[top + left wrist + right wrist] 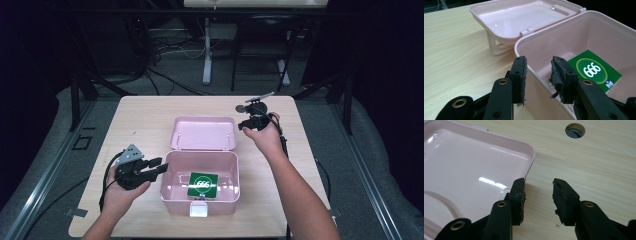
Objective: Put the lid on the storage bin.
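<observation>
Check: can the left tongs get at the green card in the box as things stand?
Probably yes. The box stands open, lid swung back, nothing over the card. The left tongs are open at the near wall's rim, but must rise over that wall and reach down.

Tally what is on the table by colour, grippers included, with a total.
Pink: 1, the open box with its lid folded back
Green: 1, the card lying in the box
Black: 2, the left gripper and the right gripper
Total: 4
</observation>
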### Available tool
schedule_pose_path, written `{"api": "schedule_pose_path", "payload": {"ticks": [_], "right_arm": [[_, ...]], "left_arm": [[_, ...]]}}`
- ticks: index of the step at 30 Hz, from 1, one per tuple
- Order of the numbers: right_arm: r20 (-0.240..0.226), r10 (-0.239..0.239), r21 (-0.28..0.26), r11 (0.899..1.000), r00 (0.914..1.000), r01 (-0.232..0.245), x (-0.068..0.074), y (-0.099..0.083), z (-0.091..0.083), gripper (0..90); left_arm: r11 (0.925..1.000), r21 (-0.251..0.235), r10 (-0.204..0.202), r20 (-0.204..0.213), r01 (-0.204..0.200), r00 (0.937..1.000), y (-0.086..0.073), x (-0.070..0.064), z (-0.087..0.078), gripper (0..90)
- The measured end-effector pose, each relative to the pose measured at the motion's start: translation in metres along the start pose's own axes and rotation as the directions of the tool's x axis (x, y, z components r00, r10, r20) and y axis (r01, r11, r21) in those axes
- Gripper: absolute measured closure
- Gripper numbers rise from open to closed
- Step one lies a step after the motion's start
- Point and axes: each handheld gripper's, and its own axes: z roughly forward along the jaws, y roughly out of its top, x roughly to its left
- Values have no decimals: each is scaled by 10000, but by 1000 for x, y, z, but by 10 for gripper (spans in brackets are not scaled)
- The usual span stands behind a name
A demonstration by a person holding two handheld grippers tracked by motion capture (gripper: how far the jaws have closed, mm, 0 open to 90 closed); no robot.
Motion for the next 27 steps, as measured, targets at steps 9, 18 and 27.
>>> {"api": "schedule_pose_path", "payload": {"ticks": [9, 18, 27], "right_arm": [[-48, 78, 349, 9994, 10000, -76, 11, 10, 13, 637], [0, 678, 712, 9952, 9977, -677, 10, 13, 26, 676], [-92, 1207, 876, 9890, 9926, -1195, 10, 14, 36, 745]], "left_arm": [[9996, 280, -70, 115, 67, 9999, -3, -1, 2, 652], [9992, 404, -36, 120, 31, 9999, -6, -1, 5, 678], [9994, 331, -78, 156, 73, 9998, -6, -1, 4, 686]]}}
